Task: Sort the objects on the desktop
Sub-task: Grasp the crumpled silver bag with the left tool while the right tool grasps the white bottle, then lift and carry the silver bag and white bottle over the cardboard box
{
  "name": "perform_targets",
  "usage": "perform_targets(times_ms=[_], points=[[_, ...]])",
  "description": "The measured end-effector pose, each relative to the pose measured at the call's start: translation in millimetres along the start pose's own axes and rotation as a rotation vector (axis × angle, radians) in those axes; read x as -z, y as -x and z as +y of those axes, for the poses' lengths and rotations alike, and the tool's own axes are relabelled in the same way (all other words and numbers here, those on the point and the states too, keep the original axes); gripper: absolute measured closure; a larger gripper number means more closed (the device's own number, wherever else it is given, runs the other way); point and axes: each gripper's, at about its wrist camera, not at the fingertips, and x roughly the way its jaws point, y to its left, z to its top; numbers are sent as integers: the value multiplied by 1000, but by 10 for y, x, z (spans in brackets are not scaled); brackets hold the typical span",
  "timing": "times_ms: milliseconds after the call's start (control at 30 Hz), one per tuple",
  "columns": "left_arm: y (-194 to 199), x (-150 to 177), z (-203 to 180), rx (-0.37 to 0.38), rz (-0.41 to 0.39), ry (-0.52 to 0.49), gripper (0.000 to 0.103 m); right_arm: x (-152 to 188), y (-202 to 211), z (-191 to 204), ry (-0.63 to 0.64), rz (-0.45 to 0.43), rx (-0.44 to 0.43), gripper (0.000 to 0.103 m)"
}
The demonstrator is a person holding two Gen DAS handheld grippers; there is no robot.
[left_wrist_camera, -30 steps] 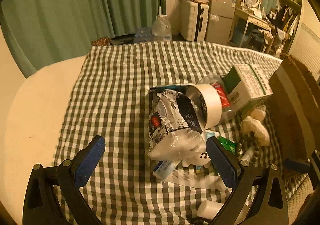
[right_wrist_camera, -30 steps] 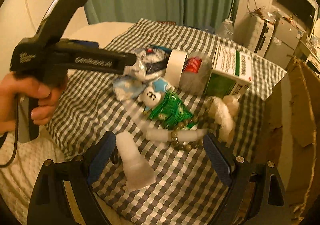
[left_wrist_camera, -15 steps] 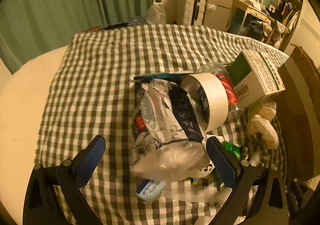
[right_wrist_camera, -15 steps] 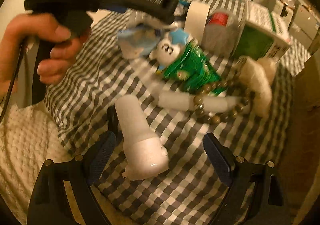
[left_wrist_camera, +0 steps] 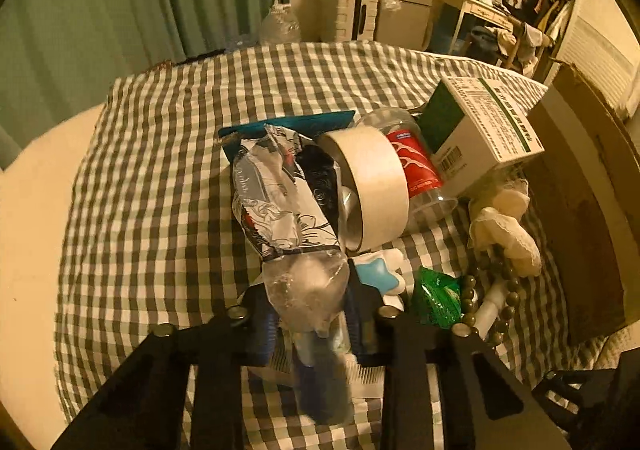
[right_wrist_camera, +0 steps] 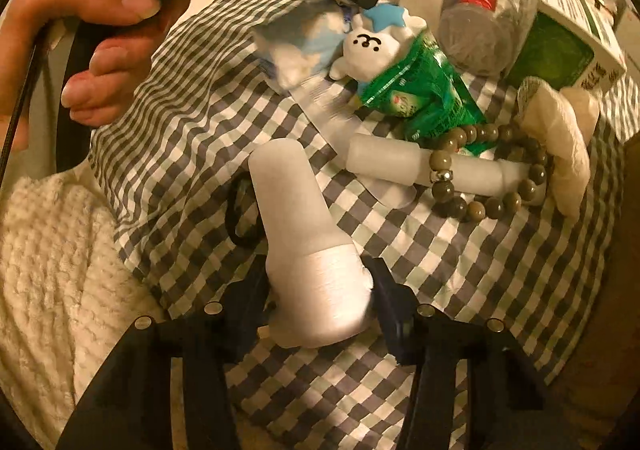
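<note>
A pile of desk items lies on a checked cloth (left_wrist_camera: 160, 185). My left gripper (left_wrist_camera: 308, 314) is shut on the clear end of a crumpled printed plastic bag (left_wrist_camera: 280, 205) at the pile's near side. My right gripper (right_wrist_camera: 320, 298) is shut on the wide end of a white plastic bottle (right_wrist_camera: 304, 234) lying on the cloth near its front edge. The left gripper's black body and the hand (right_wrist_camera: 100, 49) holding it fill the upper left of the right wrist view.
The pile holds a tape roll (left_wrist_camera: 368, 181), a clear jar with red label (left_wrist_camera: 416, 165), a green-and-white box (left_wrist_camera: 484, 125), a green sachet (right_wrist_camera: 424, 93), a bead bracelet (right_wrist_camera: 492, 173), a small white figure (right_wrist_camera: 372, 45) and white cloth (right_wrist_camera: 560, 145). A cardboard box (left_wrist_camera: 584, 189) stands right.
Both grippers have moved forward and closed: the left on the plastic bag's end, the right on the white bottle. Both were open a second ago.
</note>
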Motion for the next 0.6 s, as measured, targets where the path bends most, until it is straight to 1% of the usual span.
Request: perform_targets(times_ms=[67,300,533,567,600], points=[[42,7,-1,1,-15,-2,80,10,40,24,6,-15,6,53],[203,4,54,4,-56,26,80,30,220,-25,-37,-71,25,53],[490,18,90,-10,-113,45,80,50,451,34,-47,-140,55,53],[519,19,90,-10,-118,48,80,116,490,47,-48,-152,56,53],[567,19,91,-12,-127,52,80,114,540,55,-48,-163,57,53]])
